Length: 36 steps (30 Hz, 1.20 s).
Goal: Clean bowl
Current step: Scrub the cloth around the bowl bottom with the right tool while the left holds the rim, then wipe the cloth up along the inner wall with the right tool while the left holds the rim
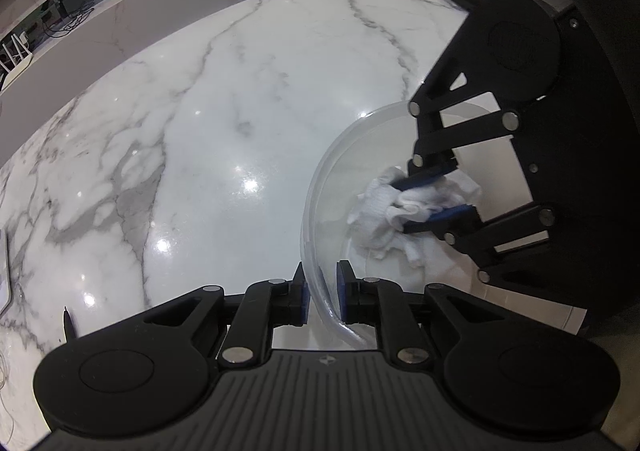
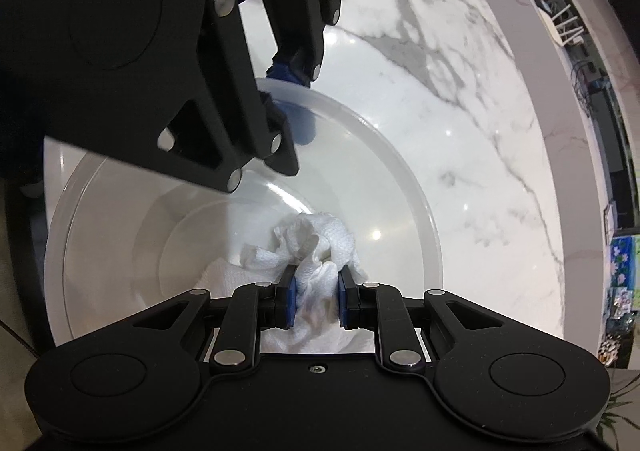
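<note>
My left wrist camera sits just behind my left gripper (image 1: 322,293), looking steeply down along its jaws at the marble desk (image 1: 192,155), very close to the clear bowl (image 1: 316,187) at lower right. My right wrist camera rides behind my right gripper (image 2: 316,297), also tilted steeply down, close over the bowl (image 2: 400,155) and facing into it. Both views share the bowl, the white cloth (image 1: 384,207) (image 2: 316,239) inside it and the desk (image 2: 460,91); each also catches the other gripper (image 1: 432,197) (image 2: 292,91).
</note>
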Each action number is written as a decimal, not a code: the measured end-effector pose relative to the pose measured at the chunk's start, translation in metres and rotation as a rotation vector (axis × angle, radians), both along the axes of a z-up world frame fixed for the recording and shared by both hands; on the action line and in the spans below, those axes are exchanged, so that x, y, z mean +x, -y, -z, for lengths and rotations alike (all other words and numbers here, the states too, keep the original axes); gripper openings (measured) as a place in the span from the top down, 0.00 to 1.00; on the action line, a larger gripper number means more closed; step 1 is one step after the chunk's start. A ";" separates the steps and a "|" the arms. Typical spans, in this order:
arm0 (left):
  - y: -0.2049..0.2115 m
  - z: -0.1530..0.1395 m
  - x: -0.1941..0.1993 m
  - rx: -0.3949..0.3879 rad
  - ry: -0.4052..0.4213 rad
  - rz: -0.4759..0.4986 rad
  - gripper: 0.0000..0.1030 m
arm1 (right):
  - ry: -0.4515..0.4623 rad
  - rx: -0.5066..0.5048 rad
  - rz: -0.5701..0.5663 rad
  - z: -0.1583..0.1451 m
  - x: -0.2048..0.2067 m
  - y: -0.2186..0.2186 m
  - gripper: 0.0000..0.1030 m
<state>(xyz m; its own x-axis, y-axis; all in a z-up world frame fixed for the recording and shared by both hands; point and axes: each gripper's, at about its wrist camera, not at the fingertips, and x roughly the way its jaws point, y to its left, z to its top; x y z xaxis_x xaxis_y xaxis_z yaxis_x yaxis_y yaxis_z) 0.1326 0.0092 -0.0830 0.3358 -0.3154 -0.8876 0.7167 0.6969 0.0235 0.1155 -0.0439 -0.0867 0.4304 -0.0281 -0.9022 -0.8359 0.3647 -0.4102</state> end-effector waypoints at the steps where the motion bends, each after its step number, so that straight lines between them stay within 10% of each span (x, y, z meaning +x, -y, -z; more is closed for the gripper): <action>1: 0.000 0.000 0.000 0.000 0.000 0.000 0.88 | 0.003 0.003 -0.003 0.000 0.001 -0.001 0.84; 18: -0.002 0.000 0.002 0.003 -0.004 -0.003 0.90 | -0.096 0.128 -0.037 -0.011 -0.013 -0.011 0.84; 36: -0.005 0.001 0.004 0.006 -0.005 0.002 0.89 | -0.136 0.035 -0.031 -0.006 -0.012 -0.002 0.84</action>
